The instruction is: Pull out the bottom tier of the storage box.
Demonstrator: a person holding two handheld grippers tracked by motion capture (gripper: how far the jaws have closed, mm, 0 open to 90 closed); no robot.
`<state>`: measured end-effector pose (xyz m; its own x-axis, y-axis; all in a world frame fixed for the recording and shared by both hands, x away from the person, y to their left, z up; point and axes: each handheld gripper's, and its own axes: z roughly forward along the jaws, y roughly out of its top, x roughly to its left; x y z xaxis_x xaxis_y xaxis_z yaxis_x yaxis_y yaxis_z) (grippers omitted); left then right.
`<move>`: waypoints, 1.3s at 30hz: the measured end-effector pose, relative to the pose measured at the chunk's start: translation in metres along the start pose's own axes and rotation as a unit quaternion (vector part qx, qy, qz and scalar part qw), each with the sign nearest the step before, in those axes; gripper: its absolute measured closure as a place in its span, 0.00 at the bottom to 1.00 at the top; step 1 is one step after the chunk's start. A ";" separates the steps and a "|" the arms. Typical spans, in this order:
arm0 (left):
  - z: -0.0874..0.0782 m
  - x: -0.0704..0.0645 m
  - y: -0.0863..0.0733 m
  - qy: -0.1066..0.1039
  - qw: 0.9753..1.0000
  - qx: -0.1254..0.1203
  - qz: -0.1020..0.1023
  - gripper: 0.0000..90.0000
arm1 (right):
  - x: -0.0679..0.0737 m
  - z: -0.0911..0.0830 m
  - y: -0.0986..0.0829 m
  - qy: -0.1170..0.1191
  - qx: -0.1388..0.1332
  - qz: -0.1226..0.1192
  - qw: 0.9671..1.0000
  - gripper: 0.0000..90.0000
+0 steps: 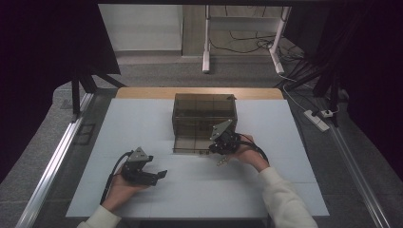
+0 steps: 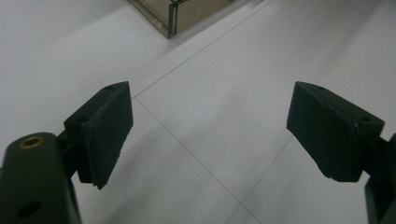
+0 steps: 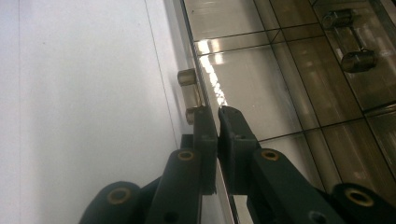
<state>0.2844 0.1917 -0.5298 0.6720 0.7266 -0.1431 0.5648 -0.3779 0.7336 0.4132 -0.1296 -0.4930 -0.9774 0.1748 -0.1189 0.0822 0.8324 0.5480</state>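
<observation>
A smoky, see-through plastic box stands on a white bench, toward the middle of its far edge, with a flat panel of the same plastic lying open on the bench in front of it. Seen from above, the person's right forearm, in a pale sleeve, comes up from the near right corner and angles inward, the hand wrapped around the right gripper at the panel's right front corner. In the right gripper view, that gripper has its jaws nearly pressed together, pinching the thin edge of the panel just beside a small clear knob on that edge. The left hand rests low on the bench near the near left edge, well apart from the box, holding the left gripper pointed to the right. In the left gripper view its jaws are spread wide over bare bench, holding nothing, with a corner of the box beyond.
</observation>
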 end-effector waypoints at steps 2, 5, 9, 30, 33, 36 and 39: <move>0.000 0.000 0.000 0.000 1.000 0.000 -0.001 0.17 | -0.001 -0.002 0.000 -0.011 -0.016 0.008 1.000 0.88; 0.000 0.000 0.000 0.000 1.000 -0.001 0.000 0.17 | -0.002 -0.010 0.000 -0.020 -0.045 0.025 0.998 0.80; 0.001 0.001 0.000 -0.002 1.000 0.001 0.000 0.17 | -0.002 -0.016 0.000 -0.020 -0.059 0.040 0.997 0.72; 0.004 0.001 0.000 -0.012 1.000 0.004 -0.002 0.17 | 0.006 -0.041 -0.016 -0.041 -0.090 0.094 0.991 0.48; 0.005 0.001 0.000 -0.013 1.000 0.005 -0.002 0.17 | 0.009 -0.044 -0.019 -0.043 -0.092 0.094 0.990 0.47; 0.005 0.001 0.002 -0.012 1.000 0.004 0.000 0.17 | 0.011 -0.049 -0.021 -0.047 -0.096 0.094 0.990 0.47; 0.005 0.001 0.003 -0.009 1.000 0.002 -0.002 0.17 | 0.013 -0.053 -0.023 -0.047 -0.099 0.092 0.990 0.46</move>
<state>0.2892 0.1890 -0.5311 0.6776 0.7181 -0.1585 0.5697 -0.3763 0.7307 0.3879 -0.1742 -0.4629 -0.9263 0.3697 -0.0727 0.2086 0.6640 0.7180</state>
